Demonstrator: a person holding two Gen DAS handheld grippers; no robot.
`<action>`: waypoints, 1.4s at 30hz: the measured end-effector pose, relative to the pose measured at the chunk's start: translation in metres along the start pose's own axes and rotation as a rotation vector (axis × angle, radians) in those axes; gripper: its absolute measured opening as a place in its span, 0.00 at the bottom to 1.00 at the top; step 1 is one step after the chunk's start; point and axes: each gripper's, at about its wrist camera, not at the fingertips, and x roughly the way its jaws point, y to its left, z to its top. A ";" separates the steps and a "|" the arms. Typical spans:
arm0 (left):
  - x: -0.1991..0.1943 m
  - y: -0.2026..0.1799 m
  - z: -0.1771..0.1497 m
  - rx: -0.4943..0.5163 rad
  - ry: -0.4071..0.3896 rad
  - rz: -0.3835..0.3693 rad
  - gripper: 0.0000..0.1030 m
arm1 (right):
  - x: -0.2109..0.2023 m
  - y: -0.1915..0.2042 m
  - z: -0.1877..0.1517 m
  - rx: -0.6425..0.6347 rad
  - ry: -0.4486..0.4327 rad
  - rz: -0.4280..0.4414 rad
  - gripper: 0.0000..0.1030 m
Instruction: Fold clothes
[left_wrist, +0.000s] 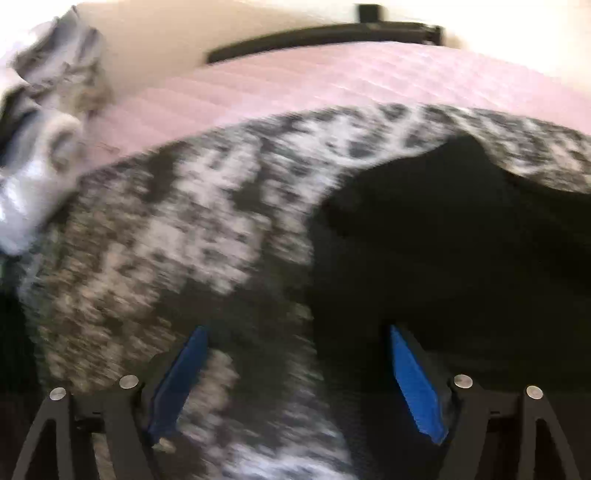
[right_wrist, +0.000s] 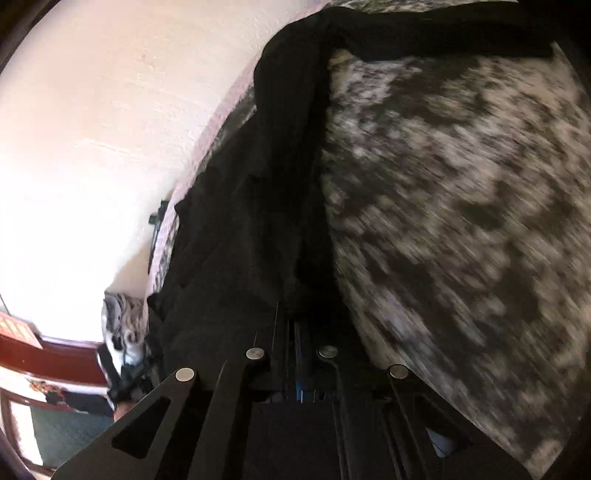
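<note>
Covering most of both views: a mottled grey-and-white blanket (left_wrist: 177, 221), spread flat over a pink quilted bed cover (left_wrist: 332, 81), blurred by motion; a black garment (left_wrist: 461, 240) lying on top of the blanket, at the right of the left wrist view and running as a long dark band up the middle of the right wrist view; a crumpled heap of pale grey cloth (left_wrist: 40, 122) at the far left edge of the bed, its make unclear; a black bar (left_wrist: 325, 38) beyond the pink cover, against a cream wall (right_wrist: 92, 129).

Left gripper (left_wrist: 295, 332): jaws spread wide, blue pads (left_wrist: 413, 384) well apart, nothing between them; poised over the line where the black garment meets the blanket; whether it touches the cloth cannot be told.

Right gripper (right_wrist: 291, 332): jaws drawn fully together; black fabric bunched at its tips and apparently pinched there, though the dark blur leaves the hold uncertain.
</note>
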 end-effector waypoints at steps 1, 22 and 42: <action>0.001 0.000 0.001 0.003 0.000 0.005 0.84 | 0.007 -0.007 -0.005 0.030 0.038 -0.002 0.00; -0.050 0.038 -0.104 0.028 -0.041 -0.193 0.73 | -0.109 -0.089 0.125 0.273 -0.547 -0.053 0.03; -0.036 -0.018 -0.119 0.158 0.018 -0.194 0.76 | -0.197 -0.161 0.056 0.381 -0.511 -0.108 0.71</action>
